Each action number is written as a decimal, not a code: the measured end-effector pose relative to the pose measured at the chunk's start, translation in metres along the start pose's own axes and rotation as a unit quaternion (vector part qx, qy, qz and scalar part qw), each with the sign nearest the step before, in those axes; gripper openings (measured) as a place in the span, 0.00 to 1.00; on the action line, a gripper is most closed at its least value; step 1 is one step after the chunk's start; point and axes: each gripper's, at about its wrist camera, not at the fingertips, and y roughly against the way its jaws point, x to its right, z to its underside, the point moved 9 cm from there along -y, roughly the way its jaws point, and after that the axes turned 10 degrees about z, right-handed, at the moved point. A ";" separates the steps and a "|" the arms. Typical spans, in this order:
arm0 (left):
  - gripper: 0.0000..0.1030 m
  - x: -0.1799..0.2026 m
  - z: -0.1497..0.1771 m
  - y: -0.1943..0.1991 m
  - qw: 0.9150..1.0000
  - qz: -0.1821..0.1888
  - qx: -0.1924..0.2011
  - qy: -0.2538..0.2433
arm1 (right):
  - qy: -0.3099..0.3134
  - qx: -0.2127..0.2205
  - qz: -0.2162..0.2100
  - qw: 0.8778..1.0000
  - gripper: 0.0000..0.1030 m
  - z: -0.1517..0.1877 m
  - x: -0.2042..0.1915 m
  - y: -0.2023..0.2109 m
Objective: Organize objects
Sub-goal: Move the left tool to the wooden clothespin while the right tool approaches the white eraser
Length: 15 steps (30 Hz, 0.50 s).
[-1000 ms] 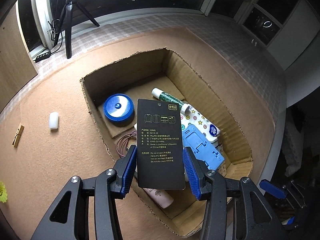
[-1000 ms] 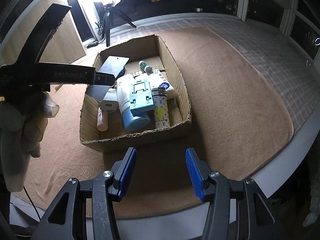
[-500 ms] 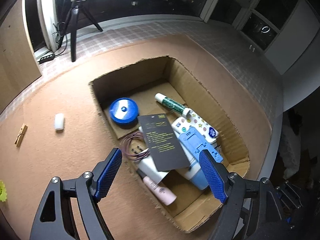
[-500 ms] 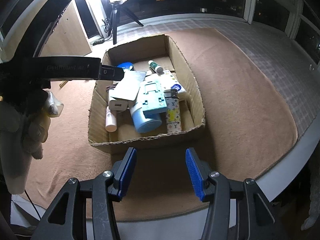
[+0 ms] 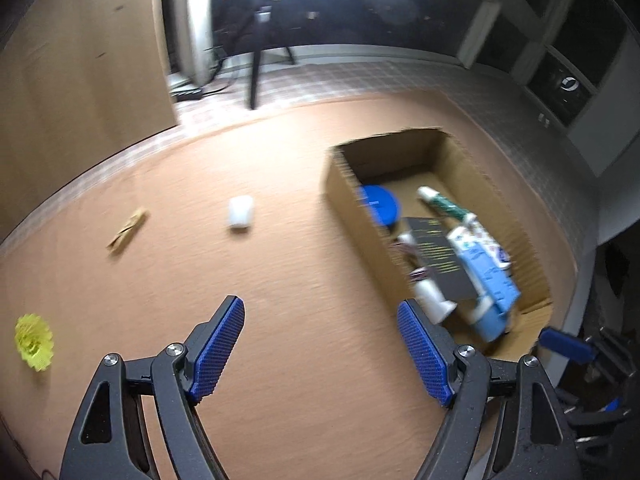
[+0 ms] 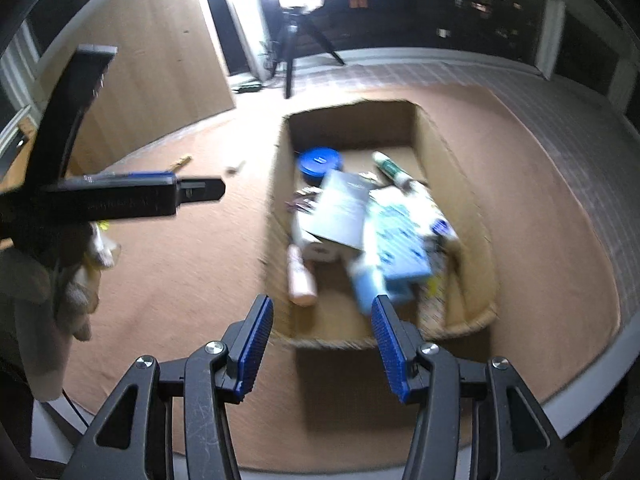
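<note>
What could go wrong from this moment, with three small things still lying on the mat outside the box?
1. The white cap, wooden clip and yellow flower are small and flat on the mat; the open left gripper may slip off them or push them away.
2. The cardboard box is already crowded, and the black card lies loosely on top, so another item might slide out of place.

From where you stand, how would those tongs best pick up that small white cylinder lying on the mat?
Probably from above with the open left tongs. The white cylinder lies on its side on the mat, apart from other items, so closing across its narrow, rounded middle looks safest; blur hides finer detail.
</note>
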 end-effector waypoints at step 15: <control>0.71 -0.133 0.015 0.032 0.996 -0.062 0.011 0.056 | 0.033 0.012 -0.066 0.997 0.49 -0.078 -0.097 -0.028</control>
